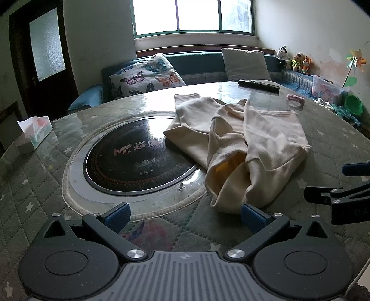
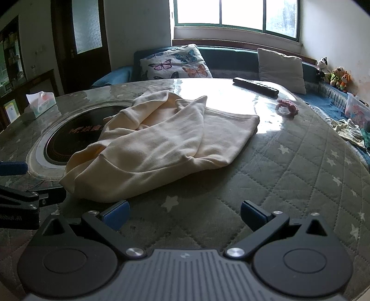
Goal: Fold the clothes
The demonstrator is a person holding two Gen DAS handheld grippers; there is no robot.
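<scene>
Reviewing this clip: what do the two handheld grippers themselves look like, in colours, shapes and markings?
Both match. The left gripper and the right gripper each have a grey ribbed central body, two round black side housings, black angled link arms with silver screws, and blue pads on the fingertips. White lettering, only partly legible, marks each gripper's black side. No hands or sleeves show.

Both wrist cams sit low over the near edge of the round table (image 1: 41, 185), looking forward along their own fingers toward the window (image 1: 196, 16) and sofa (image 2: 231, 58). Left wrist view is further left: cream garment (image 1: 242, 143) lies right of centre, the black hob disc (image 1: 138, 157) dead ahead. Right wrist view is further right: same garment left of centre and close. Shared: garment, hob disc, remote (image 2: 255, 86), tissue box (image 1: 34, 132), butterfly cushion (image 2: 175, 64). Each cam catches the other gripper at its frame edge.
</scene>
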